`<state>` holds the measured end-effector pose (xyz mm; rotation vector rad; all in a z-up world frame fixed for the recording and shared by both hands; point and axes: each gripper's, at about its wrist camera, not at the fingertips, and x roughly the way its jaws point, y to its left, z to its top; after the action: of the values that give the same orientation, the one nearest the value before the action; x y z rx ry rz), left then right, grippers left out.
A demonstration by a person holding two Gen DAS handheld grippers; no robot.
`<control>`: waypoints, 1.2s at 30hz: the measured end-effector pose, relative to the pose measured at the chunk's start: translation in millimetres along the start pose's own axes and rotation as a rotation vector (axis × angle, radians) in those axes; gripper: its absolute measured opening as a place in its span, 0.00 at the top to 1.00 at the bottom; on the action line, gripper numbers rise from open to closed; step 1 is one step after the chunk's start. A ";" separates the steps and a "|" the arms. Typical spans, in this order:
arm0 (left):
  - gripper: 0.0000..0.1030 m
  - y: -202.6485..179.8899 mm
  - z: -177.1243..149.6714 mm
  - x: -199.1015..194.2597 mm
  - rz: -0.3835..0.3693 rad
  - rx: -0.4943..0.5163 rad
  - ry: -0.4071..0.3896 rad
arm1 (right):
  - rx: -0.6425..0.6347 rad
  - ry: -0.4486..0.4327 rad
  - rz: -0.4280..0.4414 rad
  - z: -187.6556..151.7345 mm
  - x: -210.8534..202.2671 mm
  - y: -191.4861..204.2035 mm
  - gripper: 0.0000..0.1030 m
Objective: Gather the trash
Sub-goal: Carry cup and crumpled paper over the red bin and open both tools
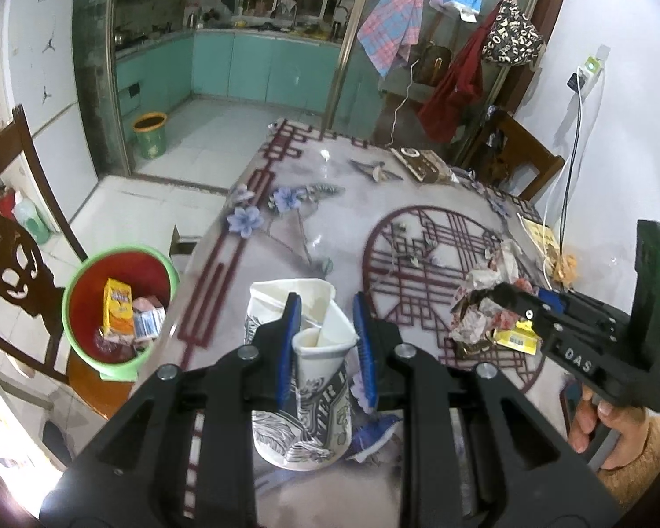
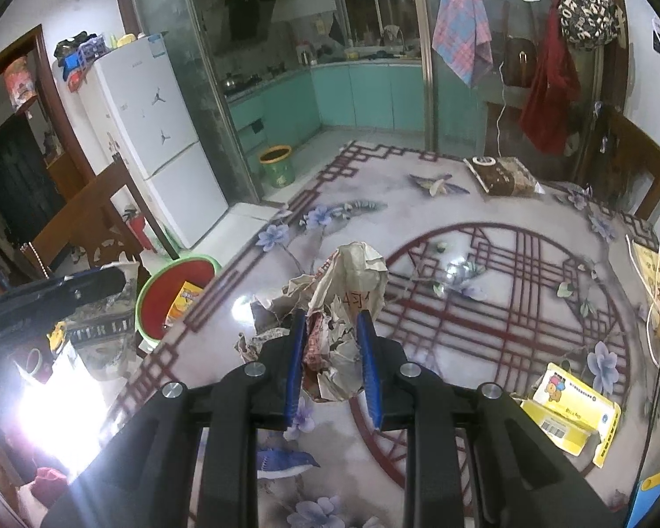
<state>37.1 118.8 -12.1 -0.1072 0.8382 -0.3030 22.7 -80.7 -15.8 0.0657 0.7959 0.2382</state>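
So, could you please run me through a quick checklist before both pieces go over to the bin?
1. Left gripper clamped on the crushed paper cup: ok.
2. Right gripper clamped on the crumpled paper wad: ok, the pads press on it.
3. Green bin open, with room on top of the cartons inside: ok.
4. Way from the table edge to the bin free: ok, though a wooden chair stands close beside it.
5. Loose scraps hanging from the wad that could drop: cannot tell.
6. Table all cleared: not ok, a yellow carton is left on it.
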 end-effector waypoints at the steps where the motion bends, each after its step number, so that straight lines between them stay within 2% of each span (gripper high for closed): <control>1: 0.77 1.1 2.7 -0.4 -0.001 0.000 -0.005 | -0.004 -0.004 -0.004 1.1 -0.6 2.0 0.78; 9: 0.77 21.6 21.1 0.5 -0.013 0.011 -0.023 | 0.010 -0.027 -0.018 11.6 2.3 15.7 0.78; 17: 0.77 56.9 31.3 4.4 -0.017 0.004 -0.021 | 0.001 -0.023 -0.018 25.7 21.4 49.1 0.78; 28: 0.77 130.3 43.5 9.1 0.011 -0.030 -0.018 | -0.045 -0.009 0.024 46.3 64.6 118.0 0.78; 36: 0.77 181.7 48.4 22.8 0.040 -0.060 0.007 | -0.065 0.047 0.073 50.7 102.1 161.1 0.78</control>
<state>127.9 283.5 -34.8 -0.1451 0.8553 -0.2406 97.6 101.5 -27.9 0.0279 0.8328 0.3357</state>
